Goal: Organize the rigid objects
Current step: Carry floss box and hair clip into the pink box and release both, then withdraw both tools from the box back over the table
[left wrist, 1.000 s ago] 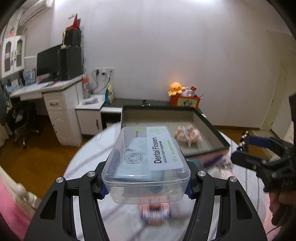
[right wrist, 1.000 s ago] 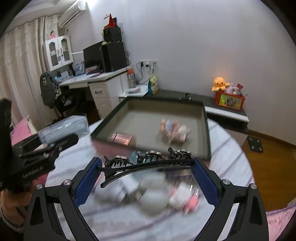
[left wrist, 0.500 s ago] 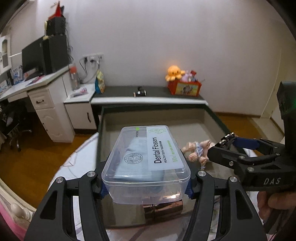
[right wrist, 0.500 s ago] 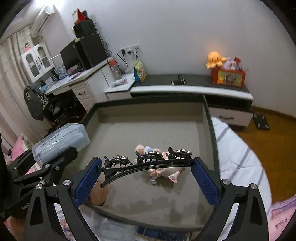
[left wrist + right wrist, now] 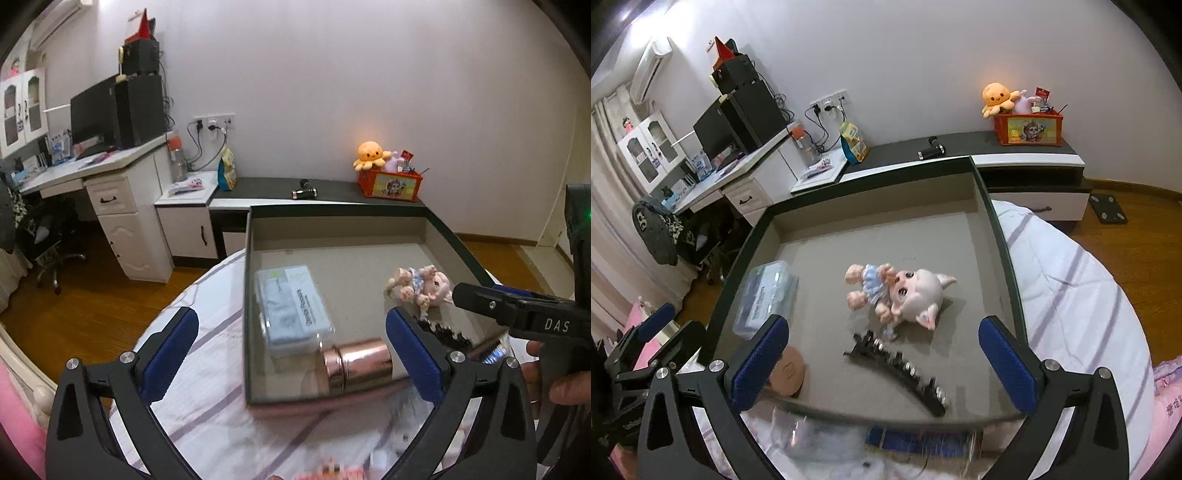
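Nearest, two tools, both spread wide and holding nothing: left tool (image 5: 291, 354) poised over the near left part of a shallow dark-rimmed tray (image 5: 997, 236); right tool (image 5: 882, 360) poised over the tray's near middle; blue pads bare on each, touching no object.

Just beyond the pads, on the tray's grey floor: black hair clip (image 5: 899, 371) lying flat and slanted toward the near right corner; copper-coloured cylinder (image 5: 356, 363) lying on its side at the near edge, touching or almost touching the clear dental flosser box (image 5: 293, 308) by the left wall; pink-and-white doll (image 5: 899, 293) on its side in the middle, feet just beside the clip's far end.

Blurred clutter on the striped bed sheet (image 5: 1067, 284) under the near rim, too smeared to name.

Farther off: low dark cabinet with an orange plush octopus (image 5: 997, 98) on a red box; white desk with monitor to the left.

Risks, as judgement: cylinder free to roll if the tray is nudged by a descending tool; clip teeth close to the doll, likely to snag or drag it if grabbed carelessly; wide-set fingers near the rim apt to catch it and tilt the tray on the soft bed.
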